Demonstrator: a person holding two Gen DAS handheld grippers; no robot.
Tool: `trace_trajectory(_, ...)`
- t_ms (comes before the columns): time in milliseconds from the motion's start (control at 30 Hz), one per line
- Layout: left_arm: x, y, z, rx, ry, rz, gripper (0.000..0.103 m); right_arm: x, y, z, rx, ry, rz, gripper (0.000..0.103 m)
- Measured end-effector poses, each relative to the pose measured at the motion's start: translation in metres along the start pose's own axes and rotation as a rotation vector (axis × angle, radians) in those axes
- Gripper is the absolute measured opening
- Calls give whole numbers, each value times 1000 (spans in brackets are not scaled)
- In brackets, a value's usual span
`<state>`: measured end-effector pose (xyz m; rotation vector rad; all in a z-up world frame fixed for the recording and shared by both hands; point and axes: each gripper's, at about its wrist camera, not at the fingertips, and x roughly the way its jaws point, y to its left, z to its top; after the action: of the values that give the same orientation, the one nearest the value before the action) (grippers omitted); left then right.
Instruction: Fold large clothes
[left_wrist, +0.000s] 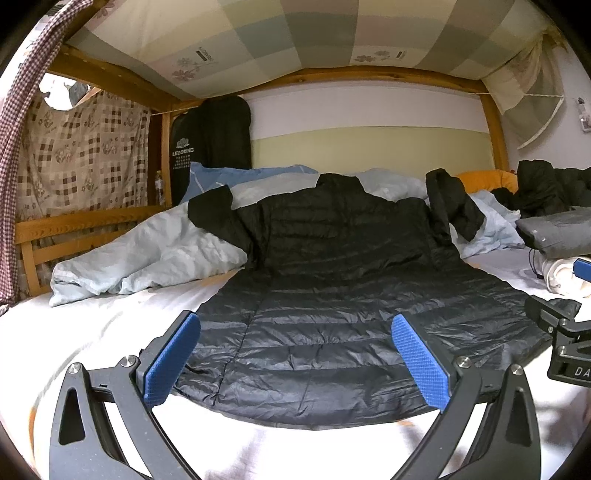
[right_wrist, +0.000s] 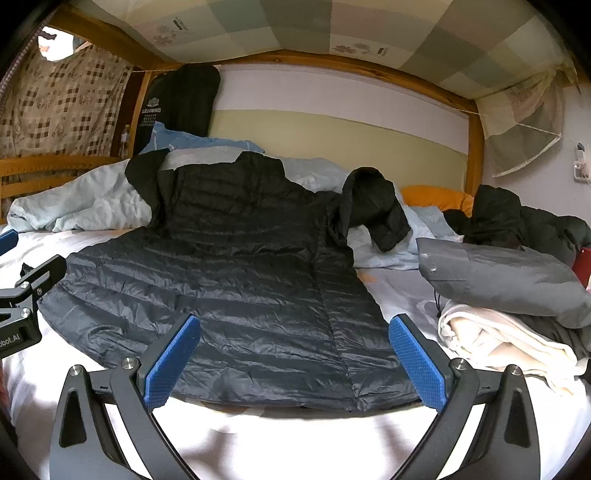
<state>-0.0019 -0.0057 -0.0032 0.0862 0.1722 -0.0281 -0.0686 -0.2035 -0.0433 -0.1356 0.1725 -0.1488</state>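
Bottom bunk with a white sheet is your workspace, wooden frame overhead. Going left to right: a crumpled light blue duvet is bunched along the far left, with a blue pillow behind it. Your left gripper is spread wide with nothing in it, hovering right at the hem of the black puffer jacket. That jacket lies flat, back up, in the middle of the bed, collar away from you, both sleeves flopped up onto the duvet. Your right gripper is spread wide and empty too, over the hem's right half. Further right sits a folded grey garment on top of a cream one, just beside the jacket.
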Motion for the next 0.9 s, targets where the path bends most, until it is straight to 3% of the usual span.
trace_trajectory(900,-6,4,-1,-9,-34,-13,103,7,7,0,-22,22,-36,103)
